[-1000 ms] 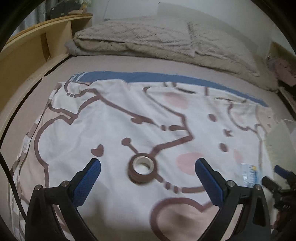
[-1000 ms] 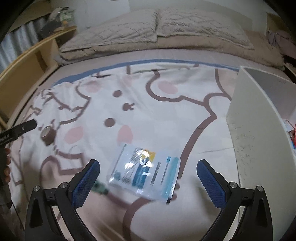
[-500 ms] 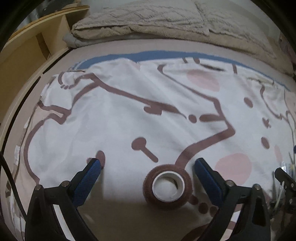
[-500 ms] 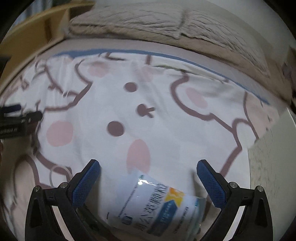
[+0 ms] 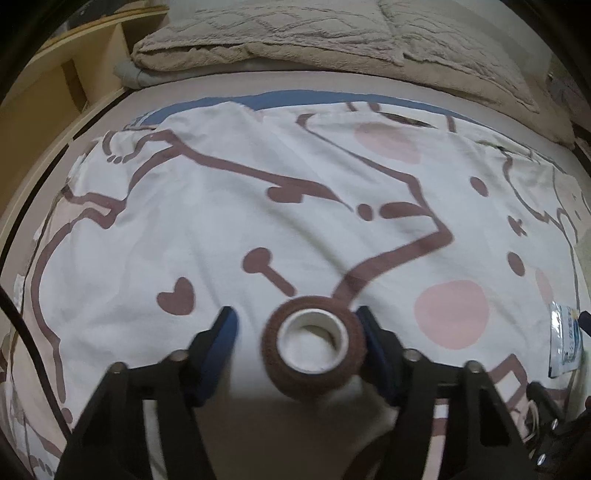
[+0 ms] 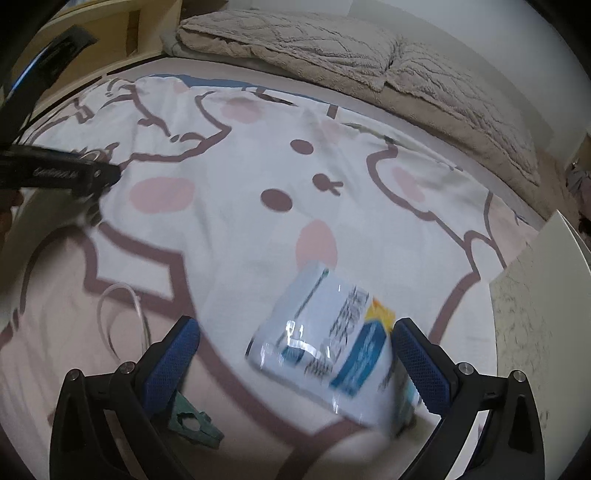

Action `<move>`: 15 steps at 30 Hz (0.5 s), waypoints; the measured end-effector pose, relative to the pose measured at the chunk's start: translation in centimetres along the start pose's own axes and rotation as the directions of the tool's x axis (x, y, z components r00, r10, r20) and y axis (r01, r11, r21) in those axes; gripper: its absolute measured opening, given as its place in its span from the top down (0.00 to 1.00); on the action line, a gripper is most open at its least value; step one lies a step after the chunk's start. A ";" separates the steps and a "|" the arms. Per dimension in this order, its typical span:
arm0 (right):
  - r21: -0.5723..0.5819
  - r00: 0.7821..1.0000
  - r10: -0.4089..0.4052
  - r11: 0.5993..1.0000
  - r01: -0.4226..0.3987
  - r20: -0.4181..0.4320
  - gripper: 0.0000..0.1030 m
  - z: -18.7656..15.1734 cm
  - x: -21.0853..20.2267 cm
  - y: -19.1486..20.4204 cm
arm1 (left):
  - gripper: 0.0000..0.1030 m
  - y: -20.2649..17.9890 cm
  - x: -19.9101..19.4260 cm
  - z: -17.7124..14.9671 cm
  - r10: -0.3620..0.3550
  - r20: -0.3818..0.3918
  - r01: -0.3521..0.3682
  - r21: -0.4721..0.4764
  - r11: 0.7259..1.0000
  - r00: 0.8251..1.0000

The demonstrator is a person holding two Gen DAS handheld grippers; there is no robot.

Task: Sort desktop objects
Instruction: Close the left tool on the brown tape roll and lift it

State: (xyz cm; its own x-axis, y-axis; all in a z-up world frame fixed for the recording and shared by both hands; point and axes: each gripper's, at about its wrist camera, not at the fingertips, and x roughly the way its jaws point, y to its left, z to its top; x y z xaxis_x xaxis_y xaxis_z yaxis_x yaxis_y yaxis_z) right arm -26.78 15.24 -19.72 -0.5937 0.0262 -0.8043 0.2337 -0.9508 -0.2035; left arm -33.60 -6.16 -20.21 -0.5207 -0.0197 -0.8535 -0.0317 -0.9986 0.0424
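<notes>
Straddling a brown tape roll (image 5: 314, 345), the left gripper (image 5: 297, 332) has just been closing its jaws, and the roll stands between them on its flat end, white core facing up. Its right pad (image 5: 371, 345) is touching or nearly touching the roll's side, while the left pad (image 5: 221, 343) still stands apart from it with bare sheet in the gap, so the roll is not yet clamped. Roll and gripper sit at about six o'clock in the left wrist view, on a white cartoon-print sheet (image 5: 229, 206) with brown outlines and pink spots. At twelve o'clock lies a beige quilted blanket (image 5: 332, 33); at ten o'clock stands a wooden shelf (image 5: 44, 96). At three to four o'clock a small plastic packet (image 5: 565, 343) lies on the sheet. In the right wrist view that packet (image 6: 328, 347), white and blue with a yellow corner and somewhat blurred, lies at five o'clock between the pads of the right gripper (image 6: 295, 360), whose jaws stand wide apart; its right end is just beside the right pad (image 6: 421, 365), and whether they touch I cannot tell. A green clip (image 6: 192, 424) lies at seven o'clock, a clear loop (image 6: 122, 317) at eight o'clock, and a white box wall (image 6: 535, 314) at three o'clock.
</notes>
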 end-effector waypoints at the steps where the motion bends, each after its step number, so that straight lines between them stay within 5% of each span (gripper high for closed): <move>1: -0.004 1.000 0.001 1.000 -0.001 0.000 0.00 -0.4 -0.3 0.2 | 0.52 -0.3 0.0 0.0 -0.006 -0.001 0.006 0.004 1.000 1.000; 15: 0.047 0.998 0.055 0.997 -0.054 -0.010 0.00 -5.7 -3.6 1.4 | 0.54 -1.5 -2.1 -2.8 -0.076 0.013 0.076 0.036 0.996 0.997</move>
State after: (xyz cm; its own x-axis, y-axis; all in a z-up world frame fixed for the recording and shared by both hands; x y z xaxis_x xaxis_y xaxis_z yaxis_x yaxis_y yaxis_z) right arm -19.92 15.52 -20.24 -0.5723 -0.0231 -0.8197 0.2295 -0.9642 -0.1331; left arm -30.08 -4.73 -19.96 -0.5278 0.0572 -0.8474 -0.1014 -0.9948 -0.0040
